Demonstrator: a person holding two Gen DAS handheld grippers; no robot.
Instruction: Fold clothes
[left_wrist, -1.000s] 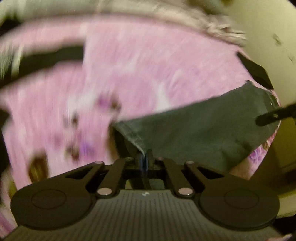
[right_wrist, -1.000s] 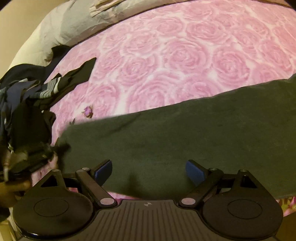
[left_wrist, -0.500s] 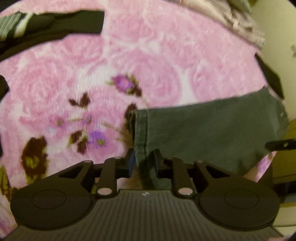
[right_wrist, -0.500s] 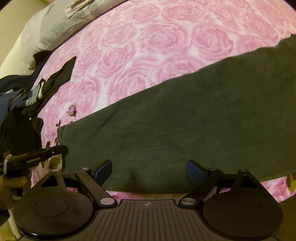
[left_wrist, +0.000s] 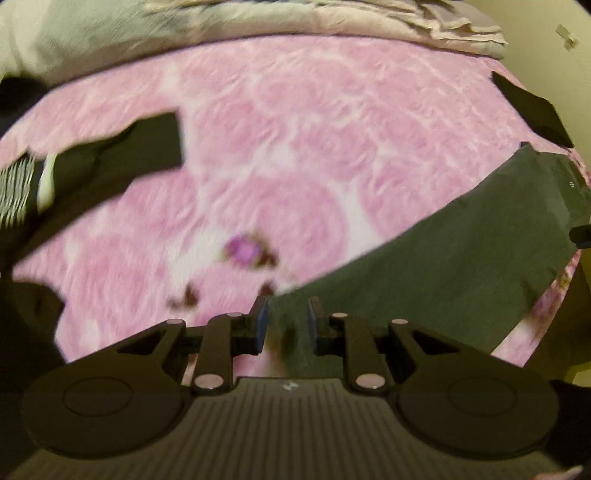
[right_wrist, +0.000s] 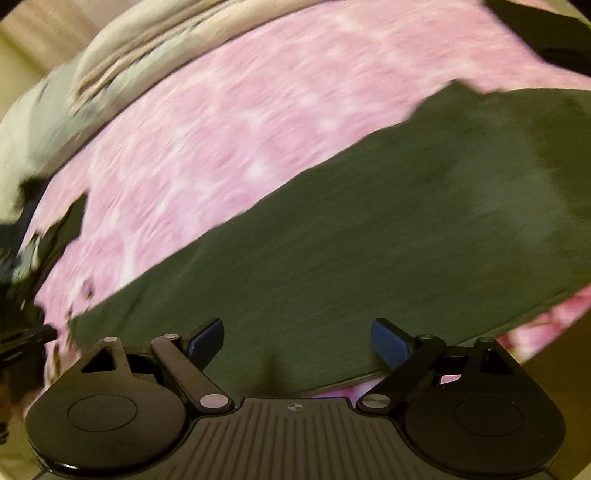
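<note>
A dark grey-green garment (left_wrist: 443, 266) lies spread flat on a pink rose-patterned blanket (left_wrist: 295, 147). Its left corner lies just under my left gripper (left_wrist: 286, 314), whose jaws stand a little apart, and the blue pads do not press on the cloth. In the right wrist view the same garment (right_wrist: 369, 240) runs slantwise across the blanket (right_wrist: 221, 129). My right gripper (right_wrist: 297, 332) hangs over its near edge, wide open and holding nothing. Both views are blurred by motion.
A heap of dark clothes (left_wrist: 110, 158) with a striped piece (left_wrist: 14, 188) lies at the blanket's left. Pale crumpled bedding (left_wrist: 258, 18) lines the far side. A flat black item (left_wrist: 528, 107) sits at the right edge, by a yellowish wall.
My left gripper has let go of the garment's corner, its jaws have parted, and it has lifted away. My right gripper, still wide open, has swung sideways over the garment.
</note>
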